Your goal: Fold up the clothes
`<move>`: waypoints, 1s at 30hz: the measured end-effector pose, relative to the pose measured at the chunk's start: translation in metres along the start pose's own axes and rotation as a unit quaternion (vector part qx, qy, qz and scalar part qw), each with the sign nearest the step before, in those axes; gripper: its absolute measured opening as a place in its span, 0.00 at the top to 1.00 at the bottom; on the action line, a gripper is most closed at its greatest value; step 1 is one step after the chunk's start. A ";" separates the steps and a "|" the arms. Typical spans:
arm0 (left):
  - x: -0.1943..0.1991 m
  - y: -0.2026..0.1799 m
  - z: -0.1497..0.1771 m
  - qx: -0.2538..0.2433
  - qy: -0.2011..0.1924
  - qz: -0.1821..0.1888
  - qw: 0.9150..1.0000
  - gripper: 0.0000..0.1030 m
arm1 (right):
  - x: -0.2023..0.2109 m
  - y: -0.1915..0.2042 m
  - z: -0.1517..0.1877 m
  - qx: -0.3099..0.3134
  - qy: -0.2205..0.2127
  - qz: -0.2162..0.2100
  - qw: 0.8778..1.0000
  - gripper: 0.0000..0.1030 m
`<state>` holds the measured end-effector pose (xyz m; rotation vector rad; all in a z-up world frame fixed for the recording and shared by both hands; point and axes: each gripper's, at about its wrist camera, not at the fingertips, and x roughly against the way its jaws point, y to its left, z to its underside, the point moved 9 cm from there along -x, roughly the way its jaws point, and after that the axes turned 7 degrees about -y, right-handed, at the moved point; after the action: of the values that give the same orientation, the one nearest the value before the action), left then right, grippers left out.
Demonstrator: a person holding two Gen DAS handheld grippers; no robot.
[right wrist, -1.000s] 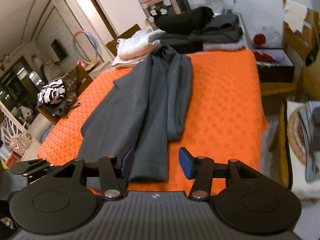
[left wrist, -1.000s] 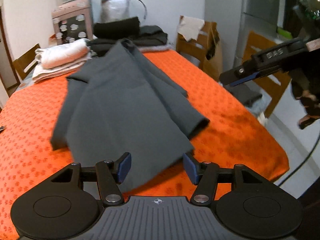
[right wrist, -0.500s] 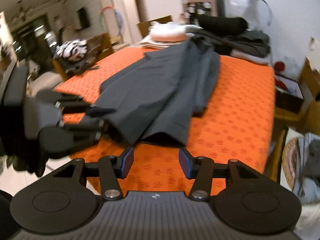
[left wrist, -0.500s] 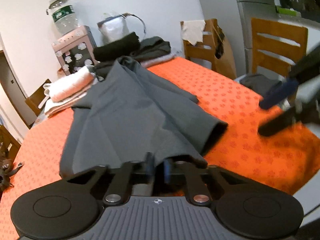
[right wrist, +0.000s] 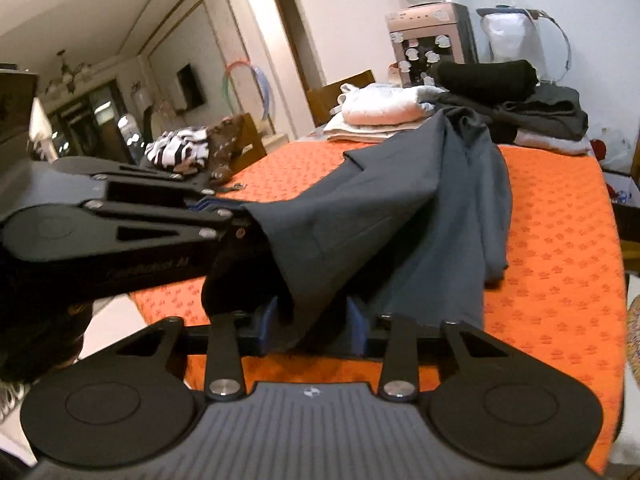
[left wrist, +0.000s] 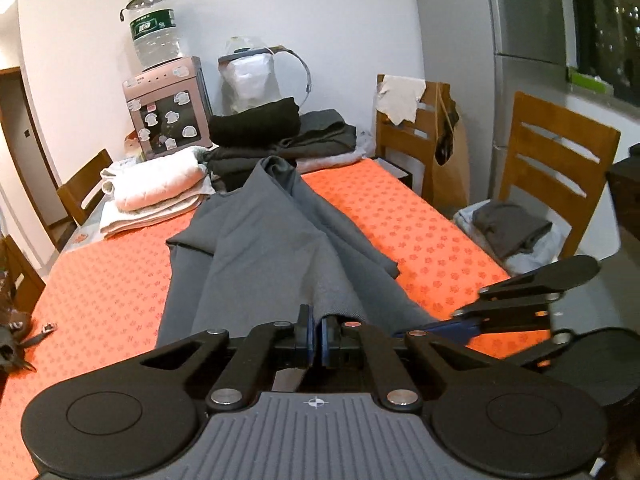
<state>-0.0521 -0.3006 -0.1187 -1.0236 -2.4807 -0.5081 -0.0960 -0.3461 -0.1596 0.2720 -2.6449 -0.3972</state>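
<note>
At the near edge of the orange tabletop [left wrist: 420,232], your left tool [left wrist: 316,338] is clamped on the hem of the grey garment [left wrist: 260,248], lifting it. Your right tool [right wrist: 312,322] has been closing around the neighbouring hem corner, pads not yet pressing. Finish that pinch before raising, keep both tools level, and carry the hem toward the collar by the folded stacks [left wrist: 256,136].
</note>
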 end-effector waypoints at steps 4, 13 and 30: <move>-0.003 -0.001 0.006 -0.018 0.019 -0.005 1.000 0.93 | -0.008 -0.006 -0.002 -0.025 -0.011 0.018 0.999 0.97; 0.030 -0.021 0.001 -0.094 -0.004 0.030 0.995 0.82 | 0.022 -0.019 -0.022 -0.090 -0.060 0.010 0.994 0.98; 0.021 -0.031 -0.037 0.128 0.023 0.141 0.982 0.57 | 0.057 -0.019 -0.028 -0.133 -0.098 -0.003 0.986 0.97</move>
<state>-0.0794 -0.3268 -0.0823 -1.2120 -2.2377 -0.1198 -0.1313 -0.3853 -0.1191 0.1627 -2.7383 -0.8082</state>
